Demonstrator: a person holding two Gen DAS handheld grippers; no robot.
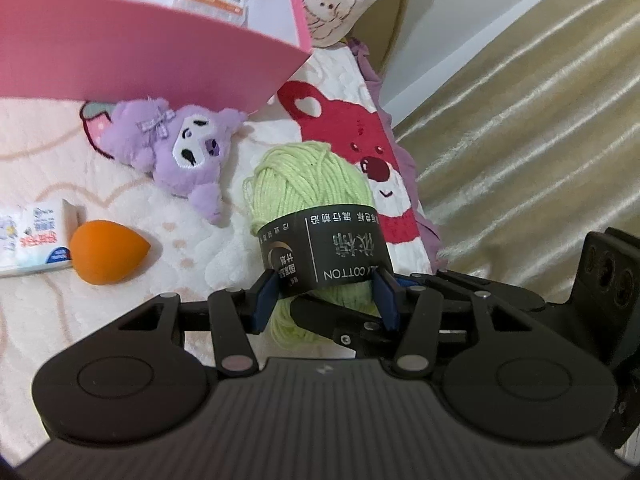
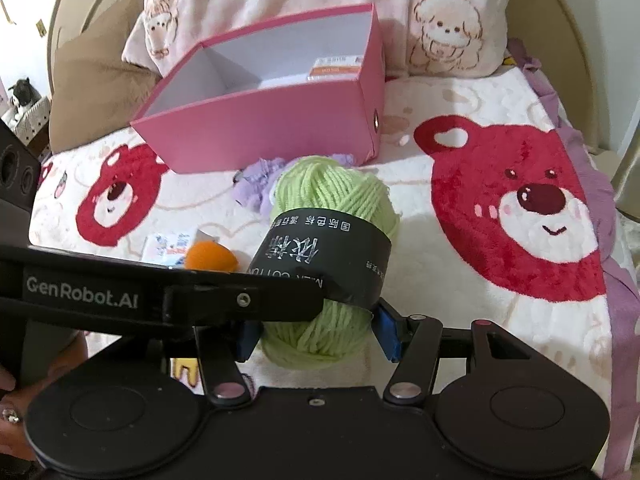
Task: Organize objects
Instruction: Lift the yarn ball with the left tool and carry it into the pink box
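A green yarn ball with a black paper band is held above the bed blanket. My left gripper is shut on its near end; its blue pads press both sides of the band. My right gripper is also closed around the same yarn ball, below the band. The left gripper's arm crosses in front of it. A pink open box stands further back; it also shows in the right wrist view, with a white packet inside. A purple plush toy, an orange sponge egg and a tissue pack lie on the blanket.
The bed is covered by a white blanket with red bear faces. Pillows with cartoon prints lean behind the box. The bed's right edge drops to a beige curtain. A brown cushion sits left of the box.
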